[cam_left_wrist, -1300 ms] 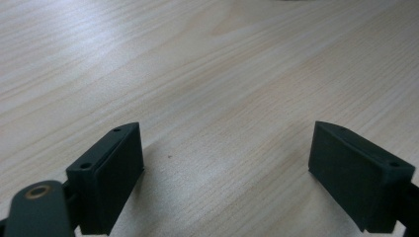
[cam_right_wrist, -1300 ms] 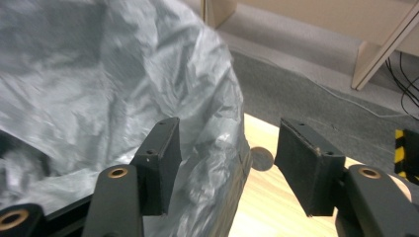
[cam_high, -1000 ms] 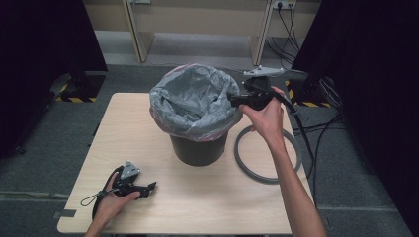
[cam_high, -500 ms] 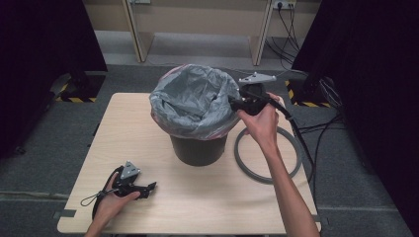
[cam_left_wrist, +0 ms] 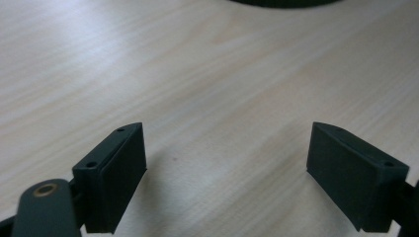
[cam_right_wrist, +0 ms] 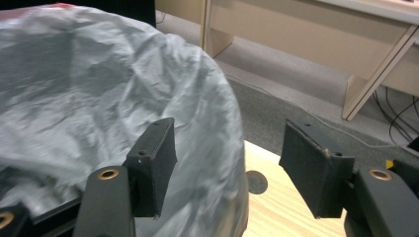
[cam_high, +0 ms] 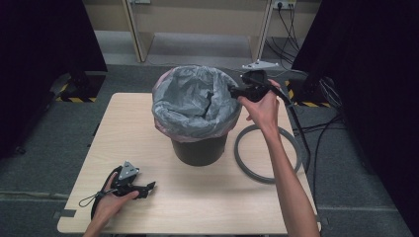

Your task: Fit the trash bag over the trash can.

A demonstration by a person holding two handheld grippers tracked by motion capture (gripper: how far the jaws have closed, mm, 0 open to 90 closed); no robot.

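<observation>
Visibly crinkled grey bin liner (cam_high: 190, 101)

Bin liner (cam_high: 190, 101): thin grey plastic film, crinkled, slight sheen. Bin (cam_high: 200, 150): dark matt plastic, smooth. Table (cam_high: 212, 202): pale wood-grain laminate, smooth w/ soft shine. Ring (cam_high: 269, 153): grey, matt, rubbery-looking. Right gripper (cam_right_wrist: 230, 170) pads: black, matt, fine-textured; left gripper (cam_left_wrist: 227, 173) same.
</observation>
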